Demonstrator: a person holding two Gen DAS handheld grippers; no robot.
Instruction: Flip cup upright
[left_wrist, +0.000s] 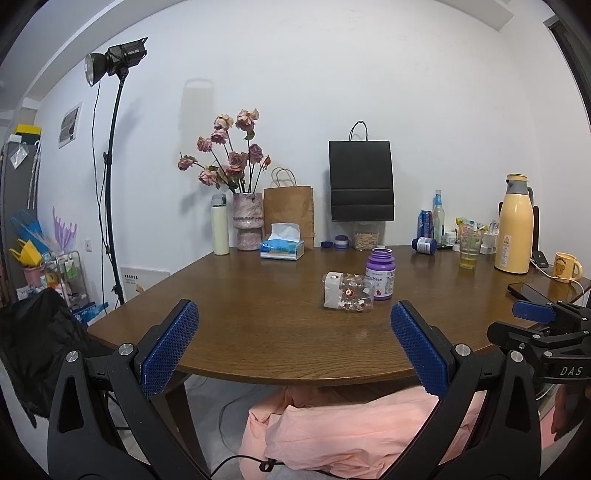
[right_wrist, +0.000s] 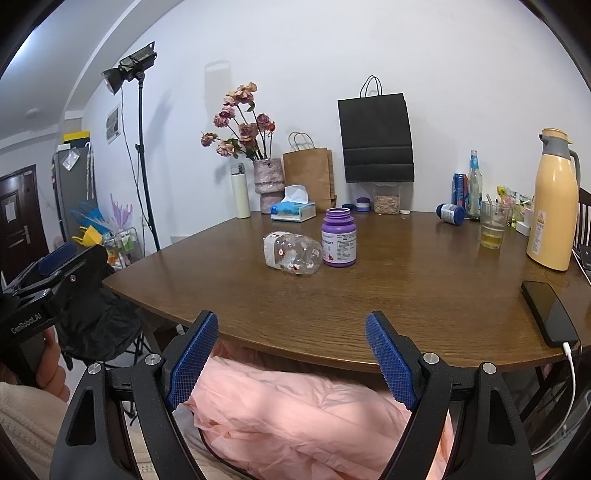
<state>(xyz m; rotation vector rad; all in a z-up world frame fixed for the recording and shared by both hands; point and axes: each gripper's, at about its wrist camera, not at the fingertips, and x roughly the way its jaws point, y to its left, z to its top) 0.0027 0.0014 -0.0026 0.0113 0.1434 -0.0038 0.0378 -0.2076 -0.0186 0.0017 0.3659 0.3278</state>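
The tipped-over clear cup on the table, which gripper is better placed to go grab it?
Probably right. The cup lies nearly centred ahead of the open right gripper; from the left gripper it sits off to the right.

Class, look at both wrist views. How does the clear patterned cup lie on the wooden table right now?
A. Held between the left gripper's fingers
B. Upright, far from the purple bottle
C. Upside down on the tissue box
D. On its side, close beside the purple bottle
D: the clear cup lies on its side on the table, right next to the upright purple bottle, and both the left gripper and the right gripper are open, short of it.
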